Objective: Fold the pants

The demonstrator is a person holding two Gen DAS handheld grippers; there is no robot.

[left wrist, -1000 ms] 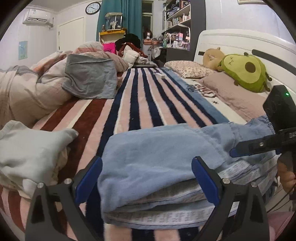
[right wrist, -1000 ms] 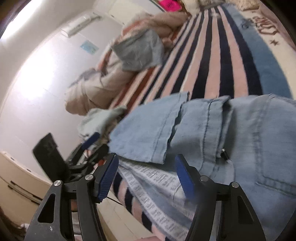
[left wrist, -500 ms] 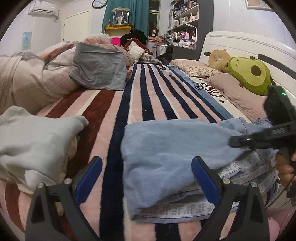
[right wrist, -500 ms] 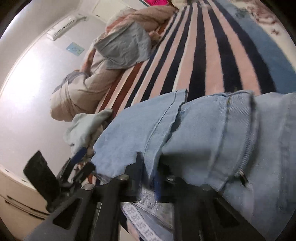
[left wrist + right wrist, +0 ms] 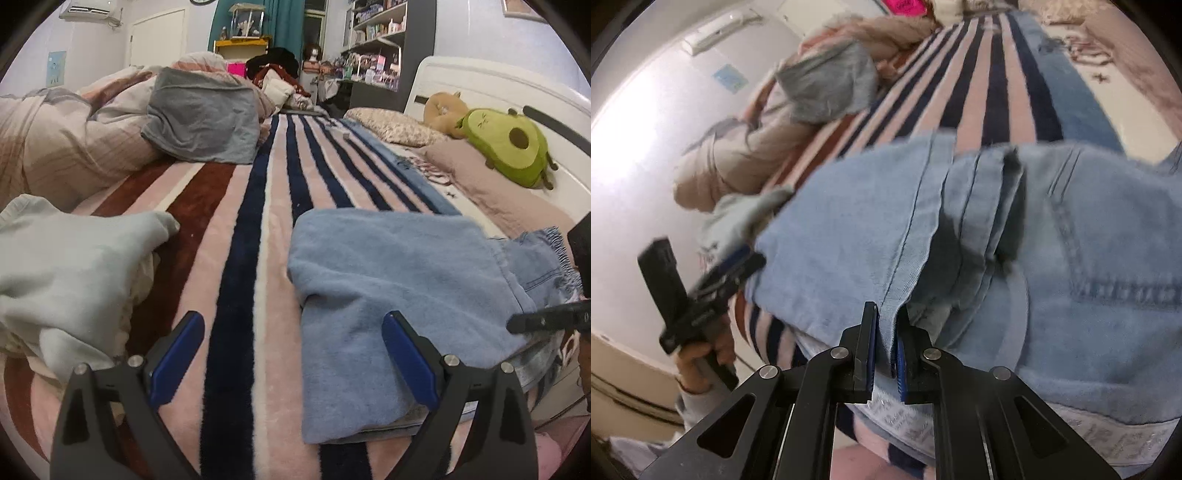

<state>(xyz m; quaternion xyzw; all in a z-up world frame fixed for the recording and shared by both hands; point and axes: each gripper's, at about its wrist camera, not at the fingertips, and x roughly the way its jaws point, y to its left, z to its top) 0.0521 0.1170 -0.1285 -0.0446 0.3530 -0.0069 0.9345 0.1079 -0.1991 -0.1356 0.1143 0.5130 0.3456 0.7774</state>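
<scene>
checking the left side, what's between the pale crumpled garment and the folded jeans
In the left wrist view, only bare striped blanket lies between the pale garment and the jeans.

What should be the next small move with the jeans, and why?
Probably bring the left gripper onto the near edge of the jeans and close it. Its jaws stand open and empty, while the right gripper is shut on the denim edge, so only one side is held.

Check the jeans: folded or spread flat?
Folded. The jeans lie doubled on the striped blanket, layers stacked at the near edge; the right gripper pinches a seam.
</scene>
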